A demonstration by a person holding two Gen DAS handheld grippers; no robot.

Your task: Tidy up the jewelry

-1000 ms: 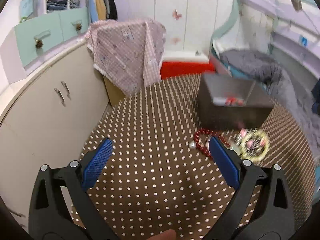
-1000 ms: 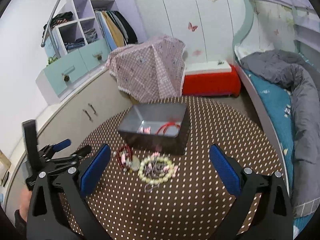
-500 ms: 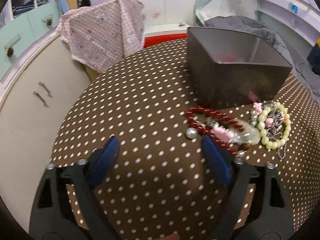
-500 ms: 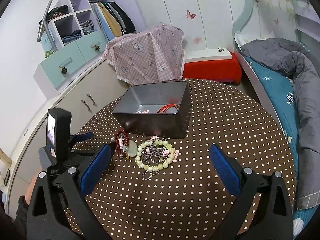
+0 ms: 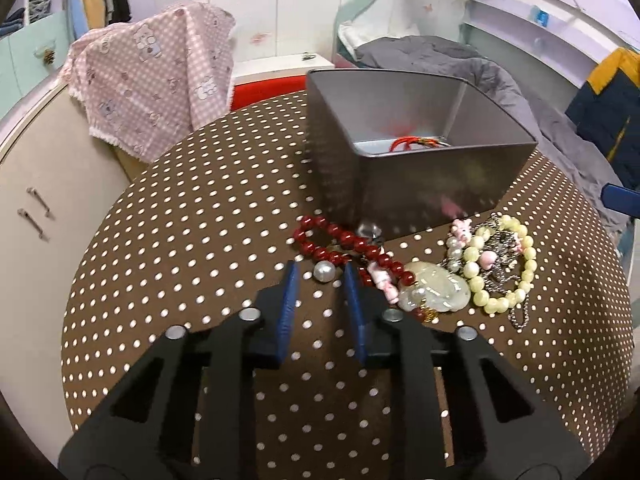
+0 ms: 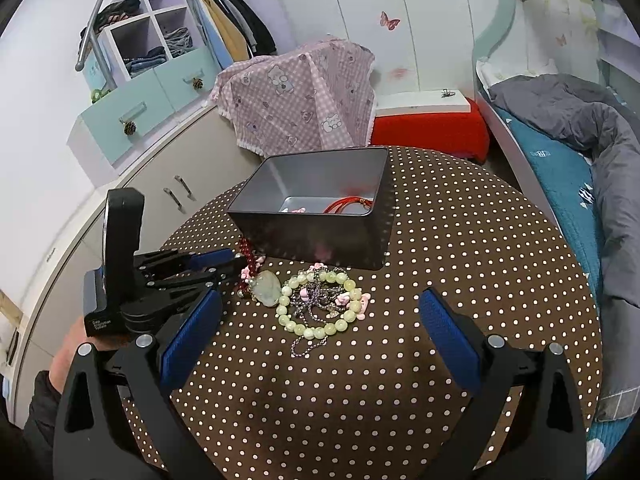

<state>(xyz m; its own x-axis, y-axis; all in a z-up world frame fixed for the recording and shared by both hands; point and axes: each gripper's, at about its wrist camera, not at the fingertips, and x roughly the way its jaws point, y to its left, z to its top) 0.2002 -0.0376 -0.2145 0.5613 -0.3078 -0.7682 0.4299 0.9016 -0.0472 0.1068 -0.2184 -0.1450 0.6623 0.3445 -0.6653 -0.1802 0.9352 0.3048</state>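
Note:
A grey metal box [image 5: 416,160] [image 6: 320,216] stands on the round dotted table and holds a red cord [image 5: 416,143]. In front of it lie a red bead bracelet [image 5: 340,242], a white pearl [image 5: 323,271], a pale jade pendant [image 5: 436,292] [image 6: 267,289], a green bead bracelet [image 5: 500,264] [image 6: 316,304] and a silver chain [image 6: 308,342]. My left gripper [image 5: 318,270] [image 6: 226,262] has its jaws narrowed around the pearl with small gaps on both sides. My right gripper [image 6: 320,320] is open and empty, above the table in front of the jewelry.
The brown dotted tabletop [image 6: 460,248] ends in a round edge. Cabinets [image 6: 168,184] stand to the left, a pink checked cloth [image 6: 296,96] and a red bench [image 6: 432,132] behind, and a bed [image 6: 580,152] to the right.
My left gripper has moved forward to the pearl and its jaws have narrowed a lot. My right gripper has drawn slightly closer to the table and stays open.

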